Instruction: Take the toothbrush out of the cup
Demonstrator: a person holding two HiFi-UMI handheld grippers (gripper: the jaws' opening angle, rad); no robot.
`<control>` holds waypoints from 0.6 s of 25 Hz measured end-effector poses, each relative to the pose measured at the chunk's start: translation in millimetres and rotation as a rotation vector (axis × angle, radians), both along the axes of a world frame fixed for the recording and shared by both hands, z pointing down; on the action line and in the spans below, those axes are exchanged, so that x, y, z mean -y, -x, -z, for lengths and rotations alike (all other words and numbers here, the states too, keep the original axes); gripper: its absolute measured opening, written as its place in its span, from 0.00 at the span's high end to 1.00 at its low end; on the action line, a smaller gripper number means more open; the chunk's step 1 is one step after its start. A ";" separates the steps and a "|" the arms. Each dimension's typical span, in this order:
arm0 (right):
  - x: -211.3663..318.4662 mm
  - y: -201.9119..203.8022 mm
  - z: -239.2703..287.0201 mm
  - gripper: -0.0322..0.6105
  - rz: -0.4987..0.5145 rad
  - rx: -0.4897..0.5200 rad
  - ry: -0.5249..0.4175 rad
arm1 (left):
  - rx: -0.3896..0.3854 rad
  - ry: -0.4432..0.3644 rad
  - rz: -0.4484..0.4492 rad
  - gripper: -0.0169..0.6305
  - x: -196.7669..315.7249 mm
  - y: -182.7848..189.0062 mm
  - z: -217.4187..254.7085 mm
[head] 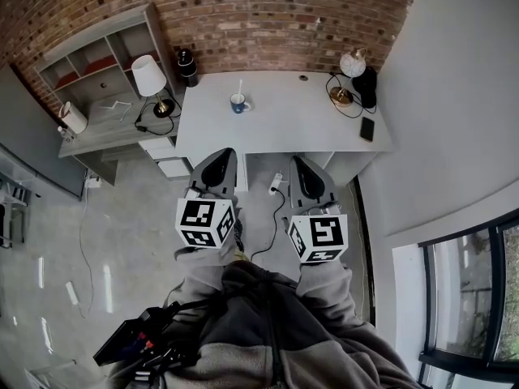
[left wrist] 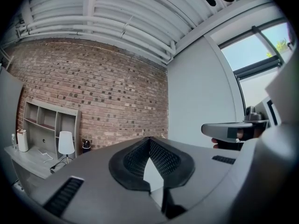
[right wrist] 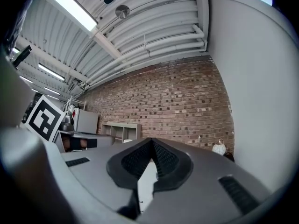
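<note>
- One toothbrush (head: 240, 86), pale, stands handle-up in a blue cup (head: 237, 104); too small in the head view to read which end is up for sure.
- Handling guess: light, stiff plastic stick with a smooth, fairly slippery handle. Not fragile, but thin, so it can pivot between the pads.
- Grip point: the exposed shaft above the cup rim, pads square across it, then lift straight up along its axis.
- Cup looks small and light, so it is likely to tip or drag if the brush catches on the rim. Second tongs could steady the cup wall.
- Cup sits on the white bench (head: 284, 128), left of centre toward the back edge, with bare surface all round it. A phone (head: 367, 129) and a lamp (head: 351, 65) are at the far right end, well apart.
- Left tongs (head: 219, 154): tips closed together, nothing between them.
- Right tongs (head: 298, 162): same, tips touching, empty.
- Both tongs hang over the floor (head: 138, 217) near the person's body, short of the bench front and well apart from the cup. Reach not started; tongs need opening first.
</note>
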State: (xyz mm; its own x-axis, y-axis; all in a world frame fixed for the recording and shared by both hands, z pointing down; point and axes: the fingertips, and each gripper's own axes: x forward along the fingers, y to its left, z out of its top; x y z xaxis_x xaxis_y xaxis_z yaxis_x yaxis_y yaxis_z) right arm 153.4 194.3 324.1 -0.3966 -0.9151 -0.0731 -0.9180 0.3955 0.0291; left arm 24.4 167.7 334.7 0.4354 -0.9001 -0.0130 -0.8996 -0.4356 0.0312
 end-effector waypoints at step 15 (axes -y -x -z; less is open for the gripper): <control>125.9 31.7 7.0 0.95 0.041 0.069 0.015 | -0.010 0.001 -0.024 0.97 126.8 24.8 2.8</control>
State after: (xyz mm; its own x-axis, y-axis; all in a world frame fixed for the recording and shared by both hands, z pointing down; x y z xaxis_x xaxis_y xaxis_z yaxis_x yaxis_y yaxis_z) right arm 121.7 68.4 317.1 -0.4280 -0.8995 -0.0875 -0.9008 0.4325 -0.0399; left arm -0.4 40.9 331.9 0.4563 -0.8897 -0.0168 -0.8887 -0.4566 0.0409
